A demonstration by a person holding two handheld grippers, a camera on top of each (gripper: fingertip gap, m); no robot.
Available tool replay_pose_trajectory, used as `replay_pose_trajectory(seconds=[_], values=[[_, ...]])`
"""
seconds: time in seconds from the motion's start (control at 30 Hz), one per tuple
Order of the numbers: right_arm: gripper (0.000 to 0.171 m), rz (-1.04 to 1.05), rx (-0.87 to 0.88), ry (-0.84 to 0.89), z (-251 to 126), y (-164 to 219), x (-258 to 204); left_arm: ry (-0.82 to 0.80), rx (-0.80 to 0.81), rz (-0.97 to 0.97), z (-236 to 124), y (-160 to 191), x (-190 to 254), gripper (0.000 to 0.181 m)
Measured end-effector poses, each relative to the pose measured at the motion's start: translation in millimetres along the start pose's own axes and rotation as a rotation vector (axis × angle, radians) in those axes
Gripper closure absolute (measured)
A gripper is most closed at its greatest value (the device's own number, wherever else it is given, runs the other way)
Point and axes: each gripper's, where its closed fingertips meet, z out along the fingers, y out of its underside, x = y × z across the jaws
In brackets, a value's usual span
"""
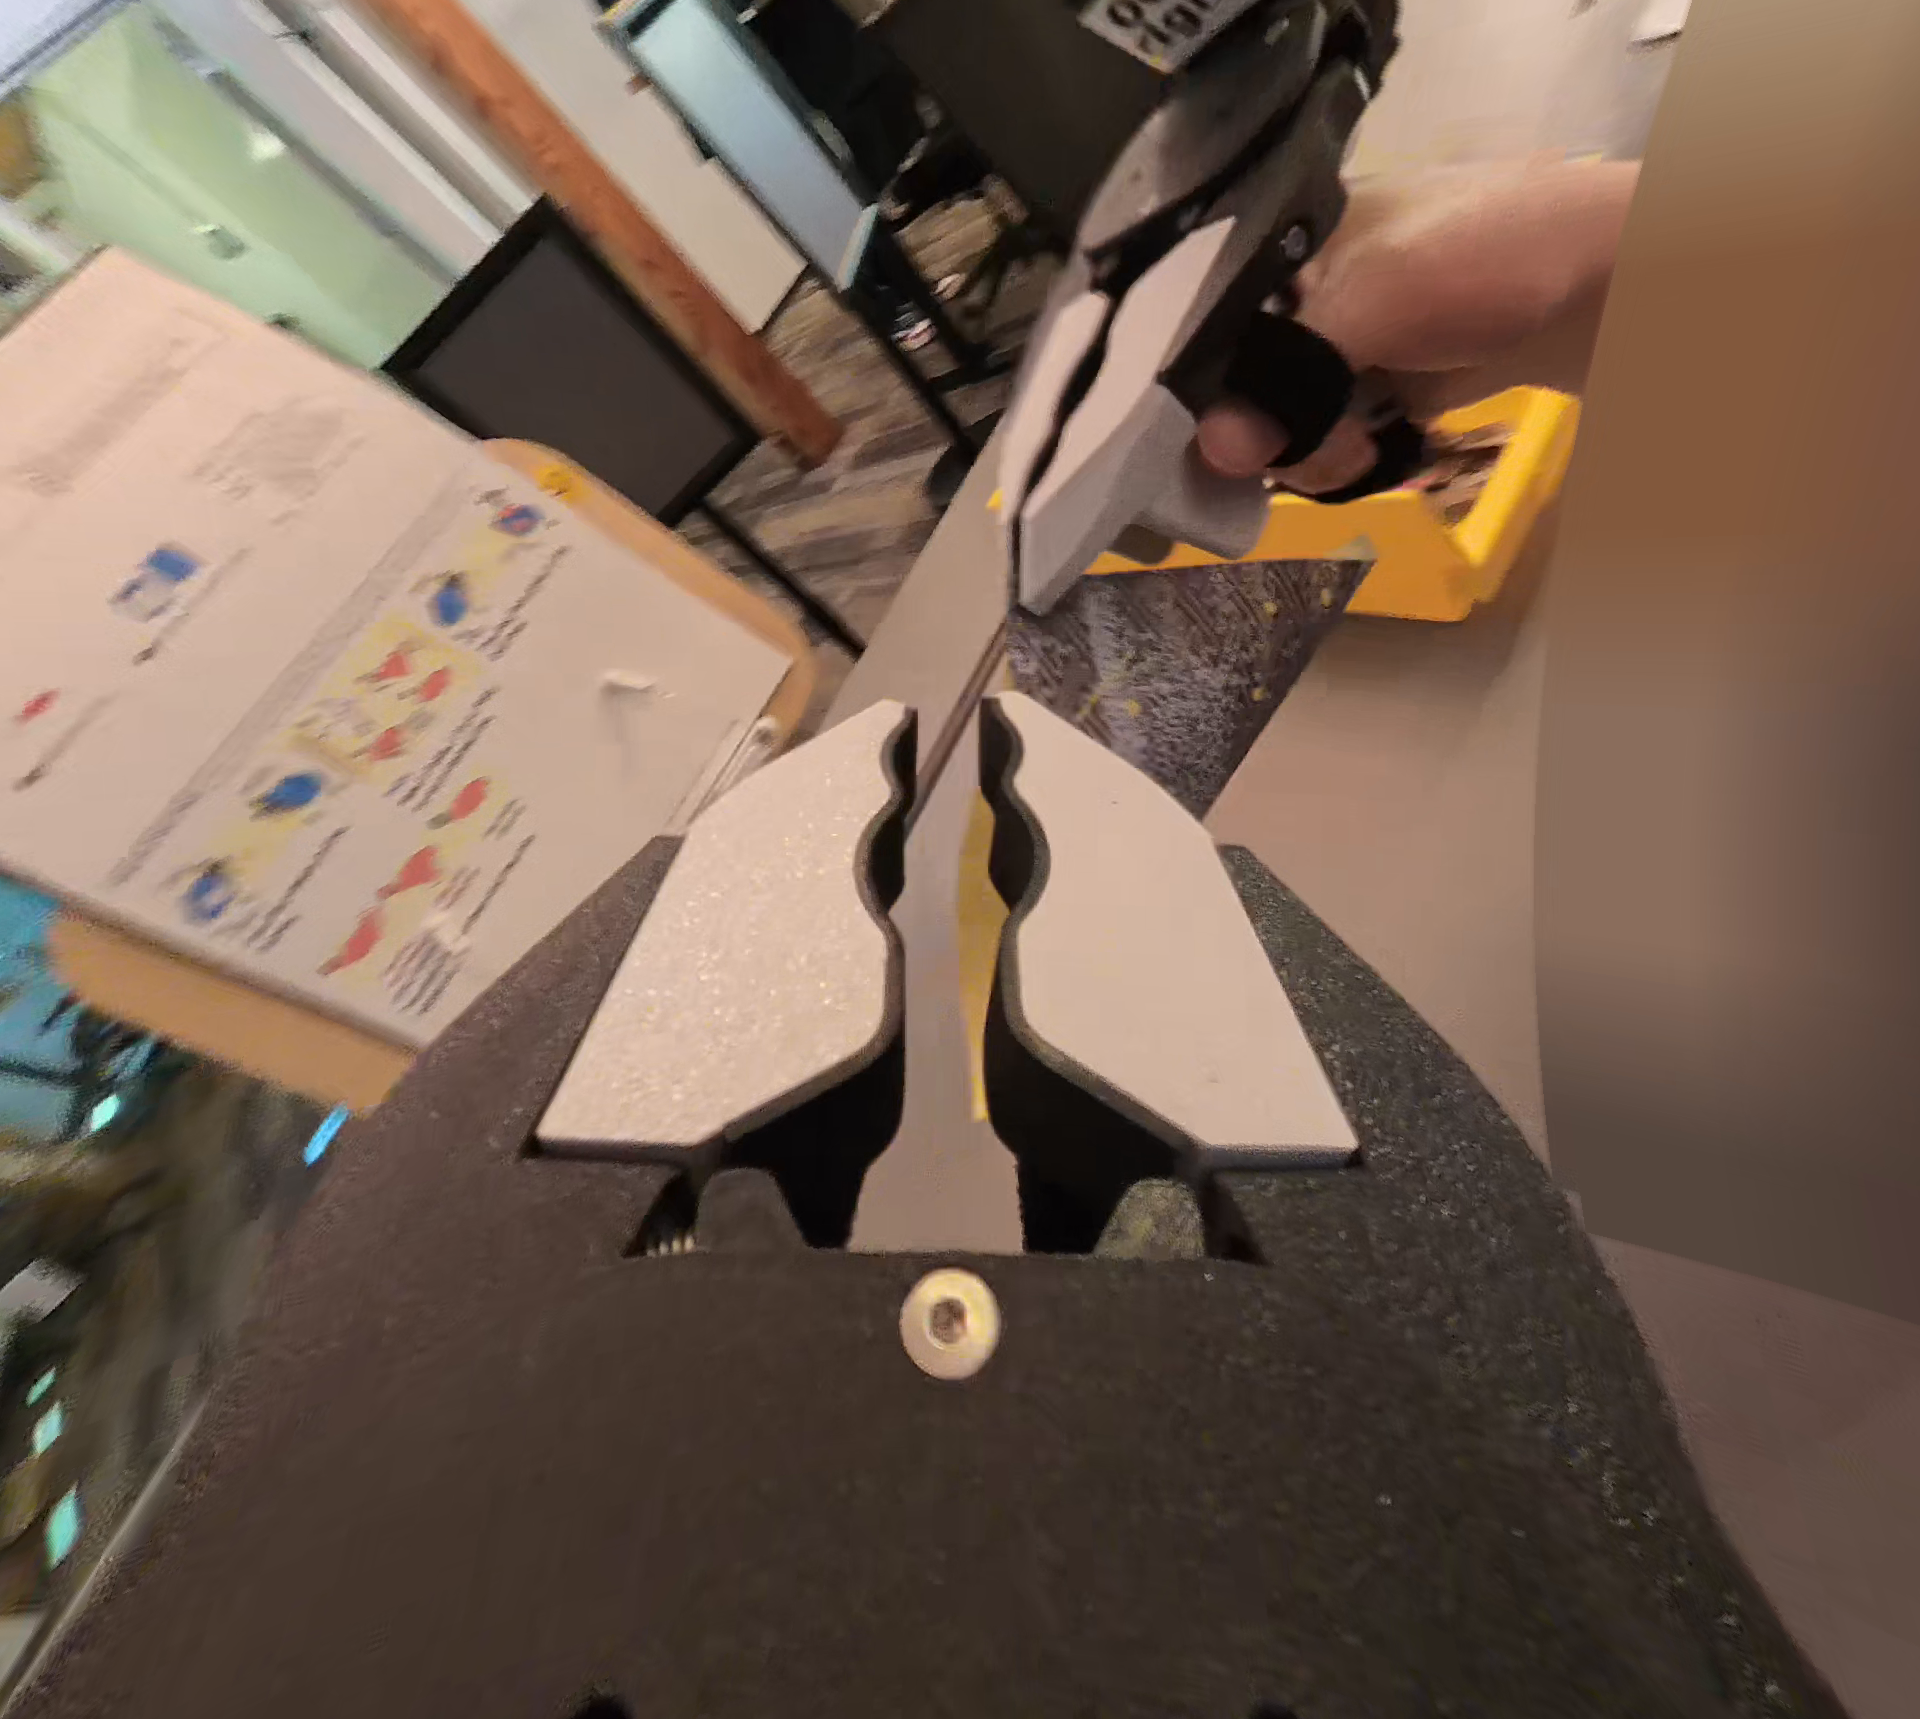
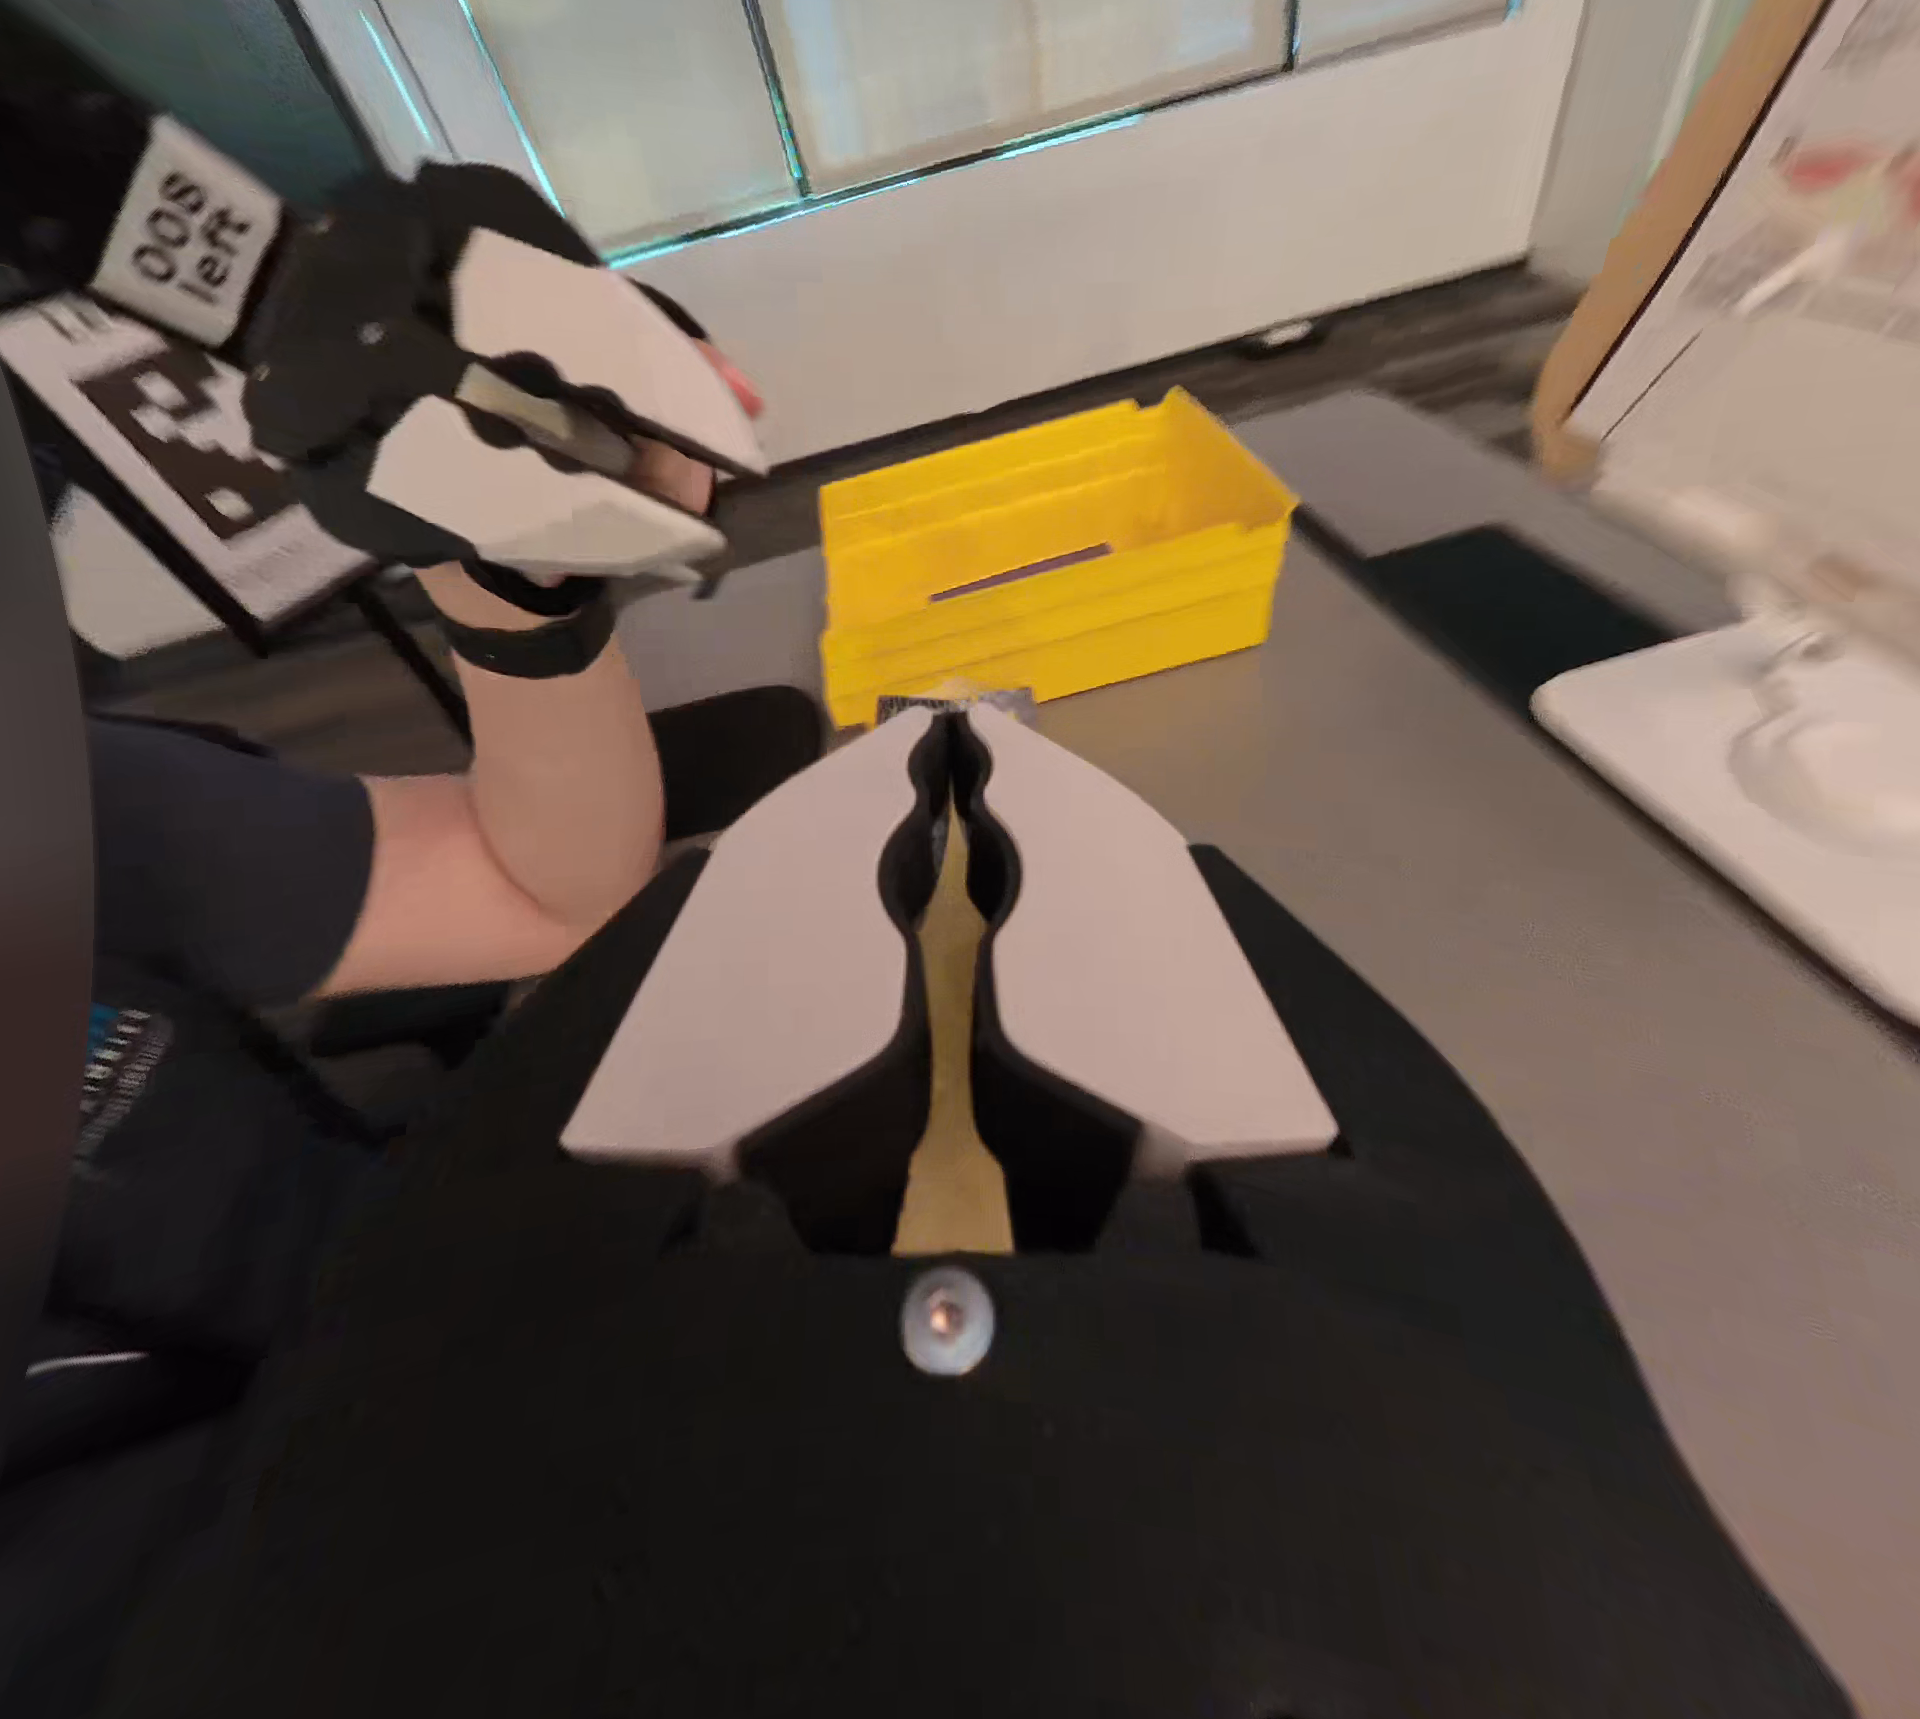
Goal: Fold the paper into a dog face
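Grey-padded fingers of the right gripper point(image 2: 951, 724) are pressed together on a sheet of patterned paper point(image 1: 1164, 682), dark and speckled on one face and yellow on the other, held up above the grey table point(image 2: 1403, 838) just near of a yellow plastic bin point(image 2: 1049, 568). Farther left and higher, the left gripper point(image 2: 727, 506) is spread a little, its jaws apart and gripping nothing, with the paper's thin edge running into the gap in its own view.
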Motion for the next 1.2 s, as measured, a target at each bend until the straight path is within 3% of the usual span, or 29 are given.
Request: replay_pose_trajectory(seconds=[0.17,0.37,0.63,0.87,1.2], values=[[0.171,0.434,-0.118,-0.216,51.3,64.3,2.1,-0.045,-0.167,-0.082,-30.0,29.2,13.6,0.177],[0.17,0.866,-0.267,-0.271,86.2,165.0,44.9,0.045,-0.361,-0.196,-43.4,92.0,51.7,0.181],[0.171,0.792,-0.383,-0.085,90.6,209.5,77.4,0.118,-0.411,-0.286,-16.1,136.3,83.3,0.181],[0.171,0.767,-0.366,-0.05,91.6,208.6,85.8,0.184,-0.386,-0.409,35.1,150.3,120.2,0.181],[0.171,0.675,-0.418,0.002,93.4,212.6,87.0,0.084,-0.51,-0.304,76.7,189.0,124.6,0.181]])
